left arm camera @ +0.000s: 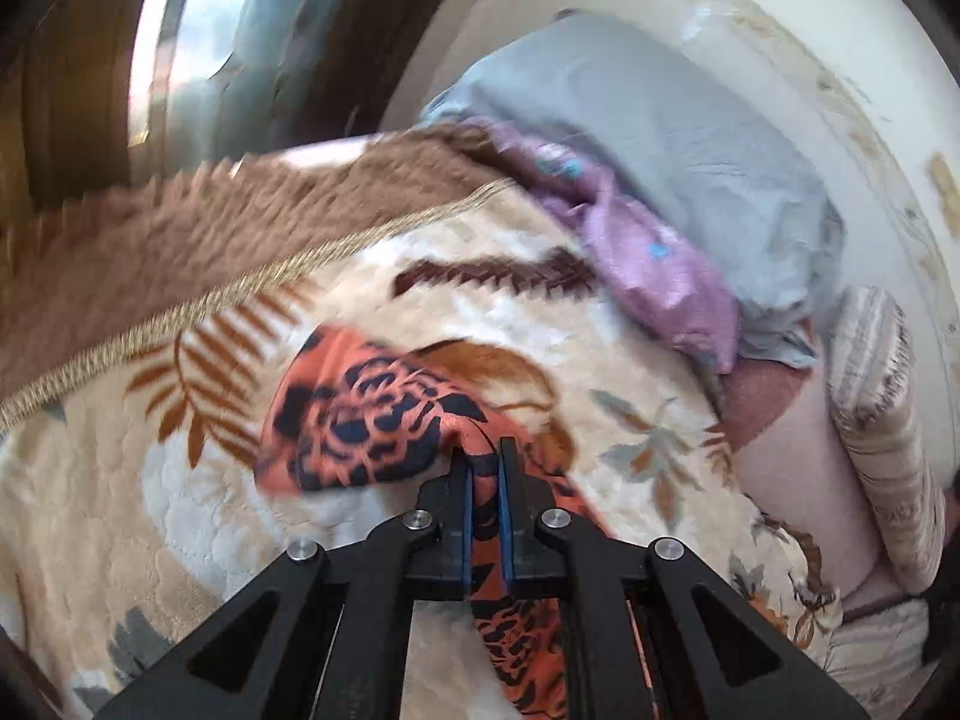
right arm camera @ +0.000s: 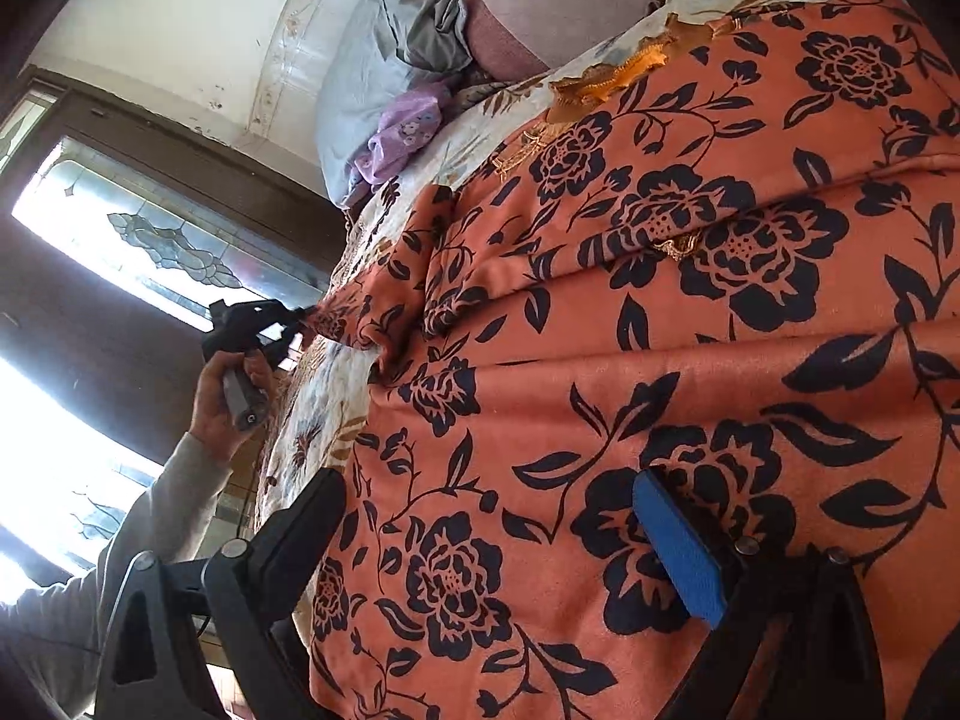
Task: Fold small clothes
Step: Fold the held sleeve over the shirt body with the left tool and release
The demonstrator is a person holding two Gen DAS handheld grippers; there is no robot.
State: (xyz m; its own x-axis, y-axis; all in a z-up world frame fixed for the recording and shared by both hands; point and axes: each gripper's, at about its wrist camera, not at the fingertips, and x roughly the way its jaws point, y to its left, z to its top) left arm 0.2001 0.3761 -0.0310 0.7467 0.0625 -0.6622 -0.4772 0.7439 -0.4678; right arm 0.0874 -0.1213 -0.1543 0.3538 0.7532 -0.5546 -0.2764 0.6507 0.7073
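On the bed (left arm camera: 180, 540), over a cream blanket (left arm camera: 108, 480) with brown leaf prints, lies the orange cloth (right arm camera: 690, 372) with its dark floral pattern, spread wide and creased into a few long folds. Left gripper (left arm camera: 485, 450) is clamped tight on a bunched edge of it, blue pads squeezing the fabric, with a strip of cloth running down between the fingers. From the right wrist view you can see that same gripper (right arm camera: 303, 315) off at the cloth's far corner, held by a hand (right arm camera: 231, 396) in a grey sleeve (right arm camera: 120, 552), the corner lifted a bit off the blanket.

Right gripper (right arm camera: 486, 516) is spread wide, one blue pad (right arm camera: 678, 546) showing, hanging just over the near part of the cloth with nothing pinched between its fingers; can't tell if it's touching.

Further back there's a grey pillow (left arm camera: 660, 120) against the pale wall (right arm camera: 180, 30), a purple garment (left arm camera: 648, 258) with small blue dots lying against it, and a striped cushion (left arm camera: 882, 420) off to the side. Stained-glass window (right arm camera: 162, 240) beside the bed. No readable labels or writing anywhere.
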